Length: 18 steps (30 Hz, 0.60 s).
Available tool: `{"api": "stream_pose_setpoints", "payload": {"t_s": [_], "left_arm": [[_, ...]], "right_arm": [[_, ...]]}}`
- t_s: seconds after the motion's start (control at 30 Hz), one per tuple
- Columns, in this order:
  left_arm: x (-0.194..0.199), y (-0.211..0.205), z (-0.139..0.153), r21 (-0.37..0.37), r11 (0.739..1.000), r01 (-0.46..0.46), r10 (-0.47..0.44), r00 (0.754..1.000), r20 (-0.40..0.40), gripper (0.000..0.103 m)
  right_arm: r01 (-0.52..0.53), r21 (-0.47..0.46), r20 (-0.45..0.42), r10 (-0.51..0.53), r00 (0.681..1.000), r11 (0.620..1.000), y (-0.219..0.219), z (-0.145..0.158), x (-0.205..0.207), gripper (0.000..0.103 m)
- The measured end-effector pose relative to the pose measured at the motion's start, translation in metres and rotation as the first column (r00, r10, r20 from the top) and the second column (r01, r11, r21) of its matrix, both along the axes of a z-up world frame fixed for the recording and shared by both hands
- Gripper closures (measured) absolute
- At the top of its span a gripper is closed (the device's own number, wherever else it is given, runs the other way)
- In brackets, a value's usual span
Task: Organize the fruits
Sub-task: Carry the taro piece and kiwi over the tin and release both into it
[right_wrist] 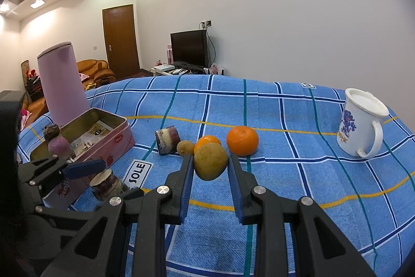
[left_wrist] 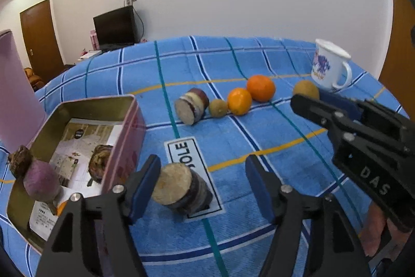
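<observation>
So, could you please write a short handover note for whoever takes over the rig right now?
Right gripper: shut on a brown kiwi, raised above the blue cloth.
Left gripper: open, jaws either side of a cut purple chunk on the cloth.
Pink tin: holds a purple root and a few other pieces.
Left out: two oranges, a small kiwi, another cut chunk.
White mug stands apart.

A brownish-yellow kiwi (right_wrist: 210,164) sits raised off the blue checked cloth. Behind it lie a small kiwi (right_wrist: 185,147), two oranges (right_wrist: 242,140), and a cut purple yam piece (right_wrist: 167,140) in a row.
</observation>
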<state>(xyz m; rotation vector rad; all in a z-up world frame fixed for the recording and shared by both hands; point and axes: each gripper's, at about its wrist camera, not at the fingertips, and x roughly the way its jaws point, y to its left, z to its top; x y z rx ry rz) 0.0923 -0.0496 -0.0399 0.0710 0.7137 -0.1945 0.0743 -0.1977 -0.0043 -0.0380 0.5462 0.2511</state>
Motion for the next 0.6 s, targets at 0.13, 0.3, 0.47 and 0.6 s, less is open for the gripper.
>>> {"api": "stream_pose_setpoints", "payload": {"t_s": [0.13,0.3,0.47,0.6], "left_arm": [[-0.007,0.006,0.004,0.002,0.999,-0.033,0.033,0.999,0.035,0.032],[-0.005,0.01,-0.002,0.013,0.999,-0.039,0.039,0.999,-0.022,0.032],[0.006,0.005,-0.011,0.033,0.999,-0.037,0.04,0.995,-0.089,0.034],[0.008,0.001,-0.012,0.093,0.994,-0.063,0.07,0.995,-0.076,0.054]], "right_arm": [[-0.005,-0.009,0.002,0.005,1.0,1.0,0.002,0.0,0.0,0.074],[-0.005,-0.009,0.003,0.005,1.0,1.0,0.002,0.0,-0.001,0.074],[-0.005,-0.01,0.001,0.005,1.0,1.0,0.002,0.0,0.0,0.074],[-0.011,-0.01,-0.002,0.011,1.0,1.0,0.003,0.0,0.0,0.074]]}}
